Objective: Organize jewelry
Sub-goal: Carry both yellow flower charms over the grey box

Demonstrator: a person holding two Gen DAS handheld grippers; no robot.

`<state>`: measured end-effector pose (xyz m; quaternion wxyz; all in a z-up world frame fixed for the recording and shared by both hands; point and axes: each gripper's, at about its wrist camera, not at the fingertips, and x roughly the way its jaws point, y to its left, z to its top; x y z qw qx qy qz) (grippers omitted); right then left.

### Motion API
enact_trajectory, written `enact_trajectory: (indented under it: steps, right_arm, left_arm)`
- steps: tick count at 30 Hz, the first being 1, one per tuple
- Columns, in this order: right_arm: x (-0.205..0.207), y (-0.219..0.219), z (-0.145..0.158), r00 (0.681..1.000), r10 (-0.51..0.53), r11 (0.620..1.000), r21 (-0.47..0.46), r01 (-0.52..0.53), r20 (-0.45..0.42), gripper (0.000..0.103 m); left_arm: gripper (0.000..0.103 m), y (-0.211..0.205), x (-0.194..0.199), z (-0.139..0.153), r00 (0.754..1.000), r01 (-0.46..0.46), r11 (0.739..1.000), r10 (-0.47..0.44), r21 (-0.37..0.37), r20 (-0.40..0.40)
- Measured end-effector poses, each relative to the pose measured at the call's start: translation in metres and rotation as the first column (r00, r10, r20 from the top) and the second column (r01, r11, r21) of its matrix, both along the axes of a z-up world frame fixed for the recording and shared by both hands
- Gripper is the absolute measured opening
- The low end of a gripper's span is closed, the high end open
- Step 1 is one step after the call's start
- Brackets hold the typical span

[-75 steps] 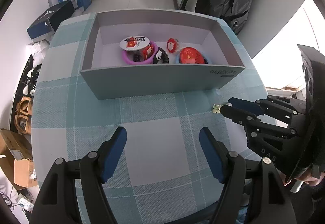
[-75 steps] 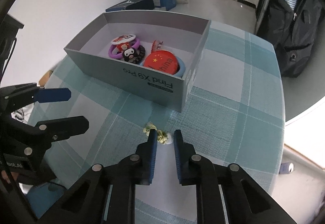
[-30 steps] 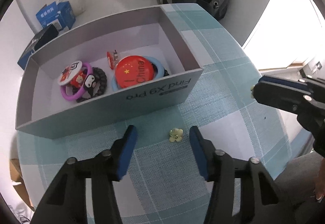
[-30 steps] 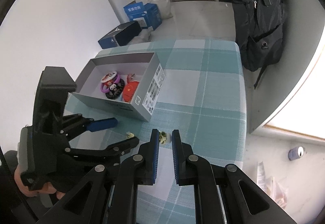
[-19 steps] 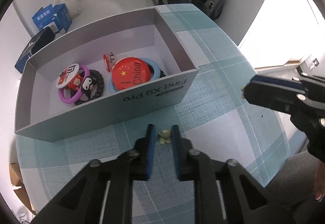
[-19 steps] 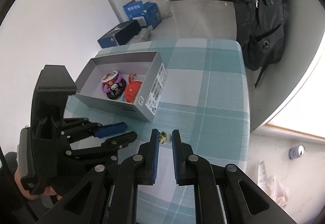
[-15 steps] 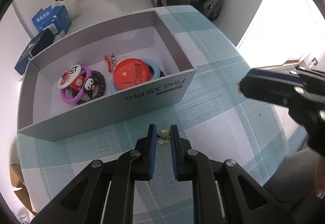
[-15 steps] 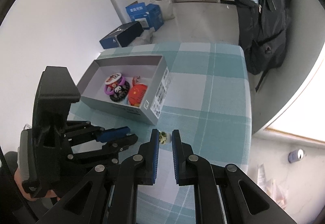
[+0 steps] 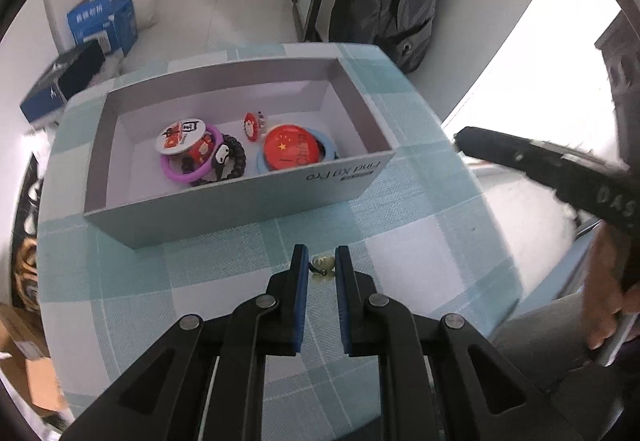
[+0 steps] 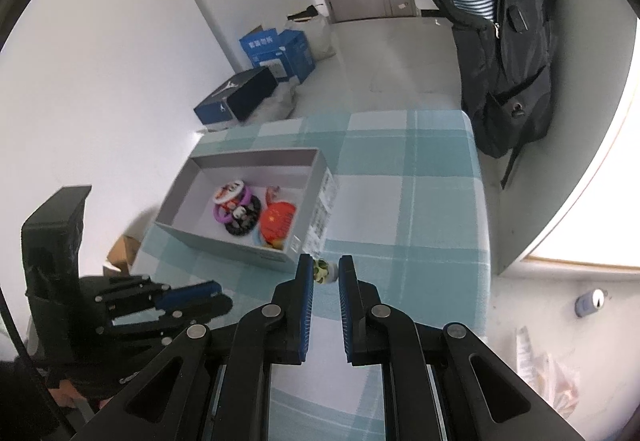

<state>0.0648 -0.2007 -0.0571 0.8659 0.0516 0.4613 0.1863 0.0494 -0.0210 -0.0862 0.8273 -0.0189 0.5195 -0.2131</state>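
Observation:
My left gripper is shut on a small pale flower earring, held just above the teal checked tablecloth in front of the grey open box. Inside the box lie a purple ring with a badge, a black bead bracelet, a red flag badge on a blue ring, and a small red charm. My right gripper is shut on a matching green-white flower earring, high over the table near the box's corner. The left gripper shows at lower left there.
The table's right edge drops to the floor near a dark backpack. Blue cartons and a dark shoebox sit on the floor beyond the box. A person's hand holds the right gripper at the right.
The left jaws closed around the earring lying on the cloth and lifted it slightly toward the box. The right gripper stayed shut on its own earring.

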Motion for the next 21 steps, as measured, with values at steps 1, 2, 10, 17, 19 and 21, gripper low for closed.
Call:
enact_trajectory:
  steps: [1, 2, 10, 17, 19, 21]
  right_arm:
    - [0.0, 0.002, 0.001, 1.0, -0.002, 1.0, 0.005, 0.002, -0.001, 0.012]
    - [0.0, 0.004, 0.002, 1.0, -0.005, 1.0, 0.008, 0.005, -0.001, 0.012]
    - [0.006, 0.027, 0.016, 1.0, 0.008, 0.998, 0.067, -0.009, 0.013, 0.012]
    - [0.012, 0.05, 0.022, 0.999, 0.041, 0.991, 0.129, -0.037, -0.026, 0.012]
    - [0.017, 0.057, 0.022, 0.998, 0.055, 0.989, 0.139, -0.05, -0.037, 0.012]
    - [0.024, 0.066, 0.026, 0.996, 0.077, 0.99, 0.122, -0.071, -0.04, 0.012]
  left_arm:
    - [0.009, 0.002, 0.0, 0.003, 1.0, -0.006, 1.0, 0.006, -0.012, 0.006]
    - [0.009, 0.003, 0.001, 0.007, 1.0, -0.008, 1.0, 0.008, -0.023, 0.013]
    - [0.009, 0.023, 0.004, 0.033, 0.997, -0.046, 0.992, 0.053, -0.118, 0.058]
    - [0.009, 0.054, 0.032, 0.055, 0.984, -0.139, 0.979, 0.154, -0.152, 0.092]
    - [0.009, 0.063, 0.041, 0.058, 0.978, -0.171, 0.97, 0.188, -0.172, 0.088]
    - [0.009, 0.069, 0.05, 0.059, 0.973, -0.195, 0.965, 0.213, -0.175, 0.088]
